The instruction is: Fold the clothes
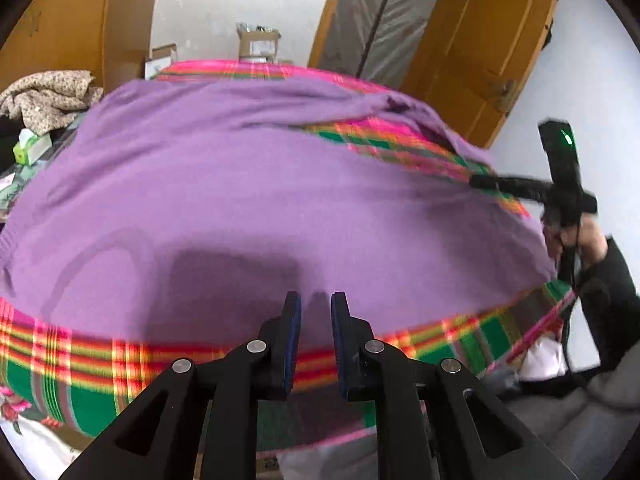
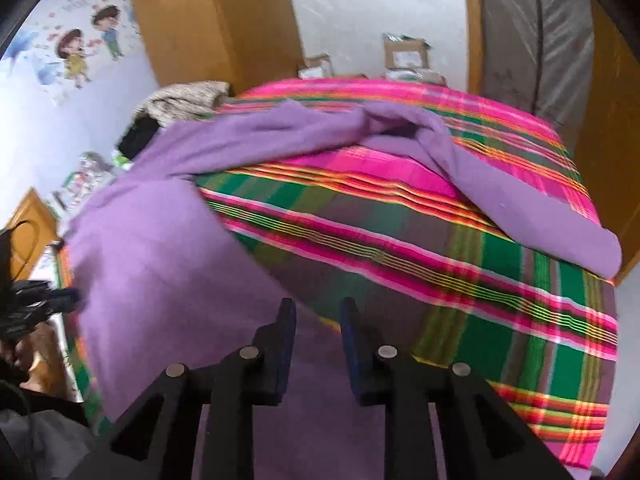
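- A purple sweater (image 1: pixel 248 184) lies spread over a bed covered with a bright plaid blanket (image 1: pixel 80 364) in pink, green and orange.
- In the left wrist view the sweater's body fills most of the bed, fairly flat, with its near hem just short of the blanket's front edge.
- The left gripper (image 1: pixel 316 308) hovers over that near hem with its jaws a little apart and nothing between them (a dark shadow falls on the cloth just ahead of the fingers).
- The right gripper (image 2: pixel 318 314) also has its jaws apart and empty, poised over the sweater's edge where purple cloth meets the blanket.
- In the right wrist view one sleeve (image 2: pixel 532 216) stretches away across the blanket to the right, its cuff near the bed's far side edge; the fabric by the shoulder is bunched and rumpled.
- A person's hand (image 1: pixel 588 240) in a dark sleeve grips the right tool at the right of the left wrist view.
- Beyond the bed stand cardboard boxes (image 1: pixel 258 42) against a white wall, and a beige patterned heap of cloth (image 1: pixel 48 96) lies at the left.
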